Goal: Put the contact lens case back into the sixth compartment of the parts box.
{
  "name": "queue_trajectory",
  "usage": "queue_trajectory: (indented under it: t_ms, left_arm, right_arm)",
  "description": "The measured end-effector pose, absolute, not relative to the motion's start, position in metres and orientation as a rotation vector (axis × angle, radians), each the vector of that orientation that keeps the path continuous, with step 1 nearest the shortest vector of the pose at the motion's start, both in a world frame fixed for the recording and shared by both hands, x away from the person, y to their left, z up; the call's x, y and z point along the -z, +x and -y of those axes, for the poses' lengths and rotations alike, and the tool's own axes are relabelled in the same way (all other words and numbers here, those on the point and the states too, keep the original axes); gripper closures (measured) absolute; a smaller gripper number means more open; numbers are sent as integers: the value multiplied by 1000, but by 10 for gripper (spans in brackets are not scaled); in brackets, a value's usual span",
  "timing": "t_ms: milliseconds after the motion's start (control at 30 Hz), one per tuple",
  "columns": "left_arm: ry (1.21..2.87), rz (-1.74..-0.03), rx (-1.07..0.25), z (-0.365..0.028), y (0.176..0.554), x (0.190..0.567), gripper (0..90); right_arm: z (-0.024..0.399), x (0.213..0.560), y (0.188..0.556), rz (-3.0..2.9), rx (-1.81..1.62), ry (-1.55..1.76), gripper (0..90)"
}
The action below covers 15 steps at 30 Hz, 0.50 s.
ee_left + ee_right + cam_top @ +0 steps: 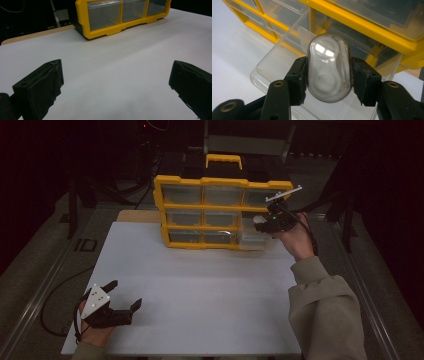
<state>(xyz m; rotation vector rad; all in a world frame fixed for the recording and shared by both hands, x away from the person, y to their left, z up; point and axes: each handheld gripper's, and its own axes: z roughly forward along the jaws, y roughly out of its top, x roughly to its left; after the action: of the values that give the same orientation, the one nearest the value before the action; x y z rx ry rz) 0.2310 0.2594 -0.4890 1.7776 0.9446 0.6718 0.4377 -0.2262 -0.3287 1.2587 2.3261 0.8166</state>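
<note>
Over pulled-out clear drawer (287, 65) of yellow organizer (220, 212): right gripper (328, 75) clamped on oval clear case (328, 67), long axis upright between jaws, drawer directly below. Left gripper (122, 297) wide open, empty, well apart.

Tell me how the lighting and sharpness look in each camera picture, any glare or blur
High view: dim, dark surroundings, soft detail; the white table is the brightest area. Left gripper view: even light, the near fingers slightly blurred. Right gripper view: bright glare spots on the clear oval case, and the yellow organizer behind it is soft.
</note>
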Motion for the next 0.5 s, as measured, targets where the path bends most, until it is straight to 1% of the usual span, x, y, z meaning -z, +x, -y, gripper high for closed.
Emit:
queue_trajectory:
  t_ms: [267, 333, 467, 500]
  left_arm:
    - [1779, -945, -672, -259, 231, 489, 3]
    - [1779, -945, -672, -259, 231, 489, 3]
    - [1775, -948, -673, -260, 231, 489, 3]
    - [1776, -948, -673, -260, 231, 489, 3]
  right_arm:
    - [226, 330, 436, -2334, -823, 1250, 485]
    - [226, 331, 435, -2337, -823, 1258, 472]
    - [226, 331, 434, -2358, -839, 1243, 347]
    - [225, 331, 434, -2356, -839, 1238, 294]
